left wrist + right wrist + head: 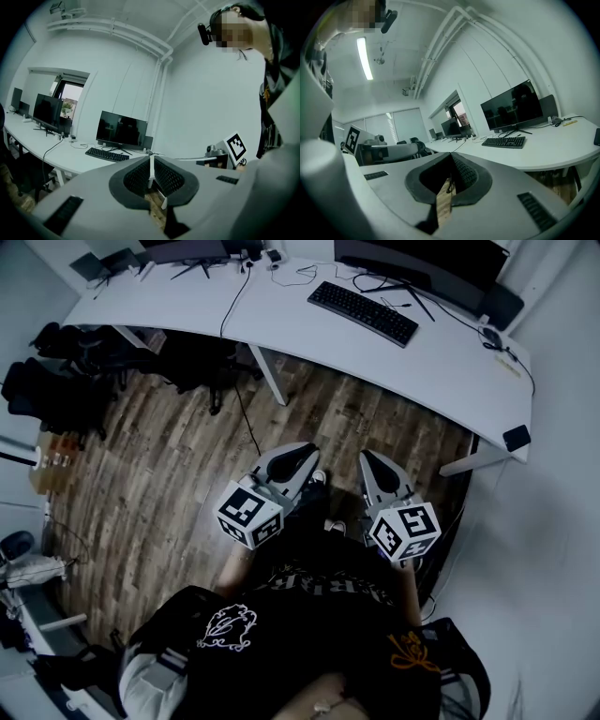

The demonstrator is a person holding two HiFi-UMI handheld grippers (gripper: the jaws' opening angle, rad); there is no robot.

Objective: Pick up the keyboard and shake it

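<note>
A black keyboard [363, 312] lies on the white desk [281, 306] at the top of the head view, in front of a dark monitor [424, 261]. It also shows far off in the left gripper view as the keyboard [107, 154] and in the right gripper view as the keyboard [503, 141]. My left gripper [307, 455] and right gripper [368, 459] hang side by side over the wooden floor, well short of the desk. Both are shut with nothing between their jaws.
A second monitor [184, 249], cables and small items sit on the desk's left part. A dark phone [516, 437] lies at the desk's right end. Office chairs [56, 371] crowd the left side, and white desk legs [267, 374] stand under the tabletop.
</note>
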